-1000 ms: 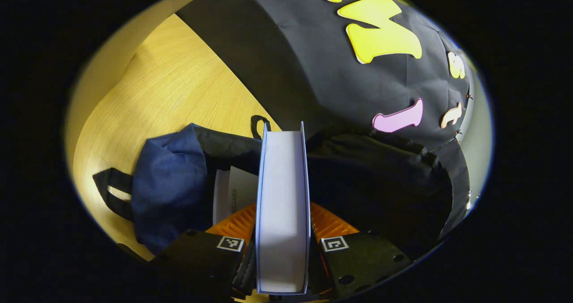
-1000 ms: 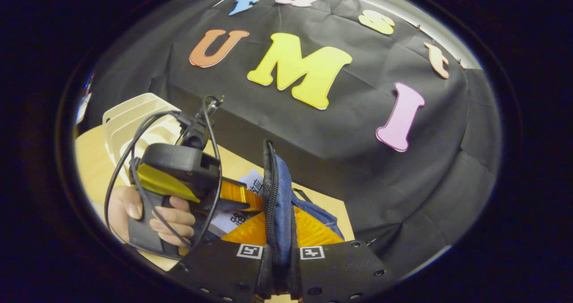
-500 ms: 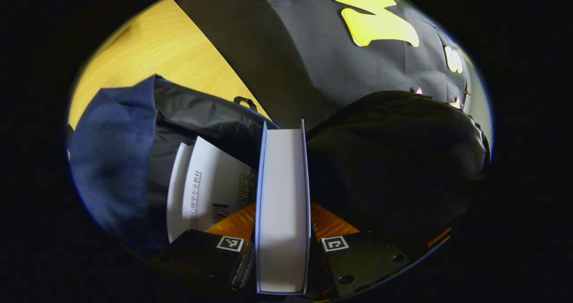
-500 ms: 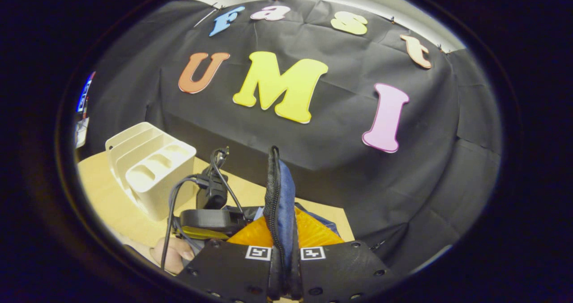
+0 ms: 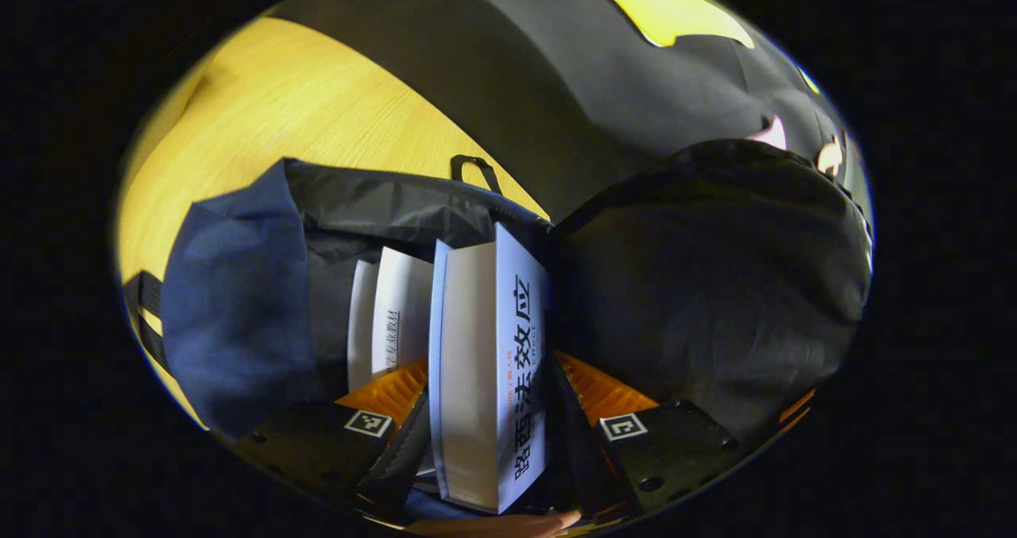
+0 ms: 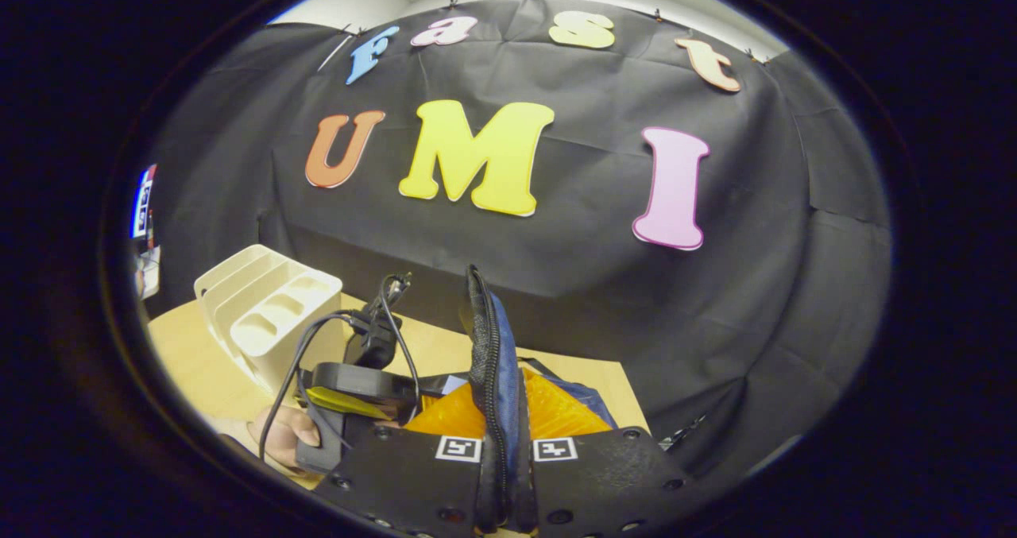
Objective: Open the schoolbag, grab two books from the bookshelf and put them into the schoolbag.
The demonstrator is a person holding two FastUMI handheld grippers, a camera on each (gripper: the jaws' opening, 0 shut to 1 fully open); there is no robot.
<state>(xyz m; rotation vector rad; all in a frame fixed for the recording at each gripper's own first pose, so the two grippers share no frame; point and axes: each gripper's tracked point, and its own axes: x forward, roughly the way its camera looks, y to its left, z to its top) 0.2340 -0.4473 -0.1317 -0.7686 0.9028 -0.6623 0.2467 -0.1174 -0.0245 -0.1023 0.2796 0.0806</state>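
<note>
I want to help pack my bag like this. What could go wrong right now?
The second book stands tilted between the left gripper's spread fingers, so it may tip or catch on the first book already inside. If the right gripper lets the schoolbag edge slip, the opening could flop shut.

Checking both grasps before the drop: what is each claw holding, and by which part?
Right claw pinches the schoolbag's zippered opening edge. Left claw: fingers look spread, the tilted book loose between them.
</note>
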